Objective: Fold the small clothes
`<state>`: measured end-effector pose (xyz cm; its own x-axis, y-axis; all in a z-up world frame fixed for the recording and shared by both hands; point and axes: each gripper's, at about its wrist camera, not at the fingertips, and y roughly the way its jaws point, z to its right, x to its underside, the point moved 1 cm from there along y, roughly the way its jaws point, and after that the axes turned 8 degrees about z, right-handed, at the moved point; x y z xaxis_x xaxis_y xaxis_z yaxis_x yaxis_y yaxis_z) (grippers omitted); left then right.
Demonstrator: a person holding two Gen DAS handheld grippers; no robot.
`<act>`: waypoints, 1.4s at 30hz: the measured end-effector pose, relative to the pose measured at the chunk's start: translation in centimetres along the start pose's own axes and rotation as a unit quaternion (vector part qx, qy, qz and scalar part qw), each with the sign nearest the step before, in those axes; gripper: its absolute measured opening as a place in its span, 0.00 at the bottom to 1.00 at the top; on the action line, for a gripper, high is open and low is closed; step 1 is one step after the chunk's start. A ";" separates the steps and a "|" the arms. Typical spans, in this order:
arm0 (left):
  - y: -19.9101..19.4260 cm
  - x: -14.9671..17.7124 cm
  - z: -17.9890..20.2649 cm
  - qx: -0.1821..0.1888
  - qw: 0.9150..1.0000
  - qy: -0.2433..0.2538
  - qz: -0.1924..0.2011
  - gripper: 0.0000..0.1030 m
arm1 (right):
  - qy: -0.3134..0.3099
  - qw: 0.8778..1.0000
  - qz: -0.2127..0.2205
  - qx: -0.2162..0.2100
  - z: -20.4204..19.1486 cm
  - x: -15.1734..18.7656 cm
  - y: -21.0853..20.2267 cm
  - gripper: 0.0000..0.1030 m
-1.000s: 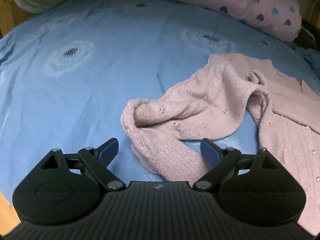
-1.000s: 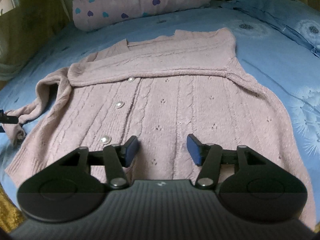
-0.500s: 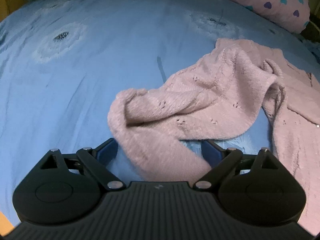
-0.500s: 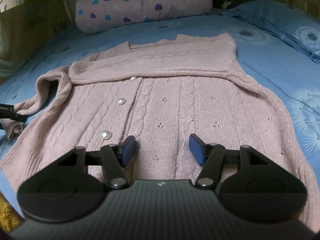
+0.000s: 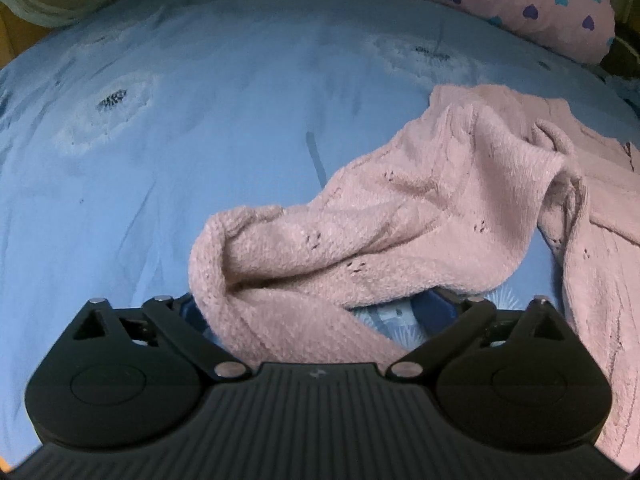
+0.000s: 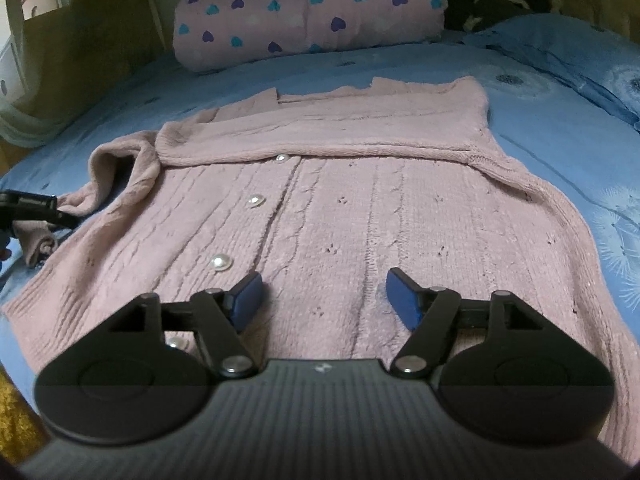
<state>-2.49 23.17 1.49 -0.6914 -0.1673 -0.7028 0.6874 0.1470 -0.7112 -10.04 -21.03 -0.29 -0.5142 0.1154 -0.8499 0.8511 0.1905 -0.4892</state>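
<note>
Lying on the blue bedsheet [image 6: 540,92]: one pink cardigan [image 6: 360,216] with four pearl buttons [image 6: 221,262] visible. Right gripper [image 6: 324,294] has just been widening, empty, above it; left gripper [image 5: 316,312] open, straddling one sleeve [image 5: 360,232].

Dim indoor light, soft and even — no hard shadows on the blue bedsheet [image 5: 200,160]. Strong fisheye bend in both views; corners vignette to black. Left wrist view slightly soft, pink knit sleeve [image 5: 380,232] fuzzy with mild motion blur. Right wrist view sharper at centre, cardigan [image 6: 360,208] cable ribs readable, pearl buttons catch small glints. Heart-print pillow [image 6: 312,8] and the dark background lose detail — grainy, murky, yellowish cast at left edge.
</note>
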 end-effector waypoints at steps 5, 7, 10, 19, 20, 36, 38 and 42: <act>-0.8 -0.6 -1.0 -0.010 1.000 -0.016 0.018 0.45 | 0.001 1.000 0.008 -0.010 0.3 0.2 -0.2 0.69; -0.9 -0.9 -1.6 -0.010 0.999 -0.034 0.019 0.35 | -0.003 1.000 0.010 -0.011 0.2 0.3 -0.1 0.70; -1.1 -1.0 -2.2 -0.007 0.999 -0.047 0.018 0.30 | -0.008 1.000 0.012 -0.013 0.1 0.3 -0.1 0.71; -5.4 -3.8 -2.7 -0.054 0.991 -0.032 0.118 0.18 | -0.003 1.000 0.012 -0.015 0.1 0.2 -0.1 0.71; -6.1 -4.4 -2.7 -0.061 0.989 -0.029 0.133 0.18 | -0.003 1.000 0.012 -0.015 0.1 0.2 -0.1 0.71; -14.7 -12.6 7.0 0.038 0.974 0.009 0.224 0.18 | 0.043 0.998 -0.014 -0.043 1.6 -3.2 -0.3 0.70; -15.1 -13.2 8.9 0.069 0.974 -0.002 0.216 0.17 | 0.046 0.998 -0.009 -0.052 2.2 -4.7 -0.1 0.70; -15.3 -13.9 13.6 0.136 0.972 -0.027 0.188 0.17 | 0.034 0.998 0.014 -0.057 3.3 -8.4 0.5 0.70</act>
<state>-0.33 10.04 22.31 -0.3721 -0.2026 -0.9058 0.9278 -0.0536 -0.3692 -4.93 -25.15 5.89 -0.4989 0.1874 -0.8462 0.8502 0.2953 -0.4358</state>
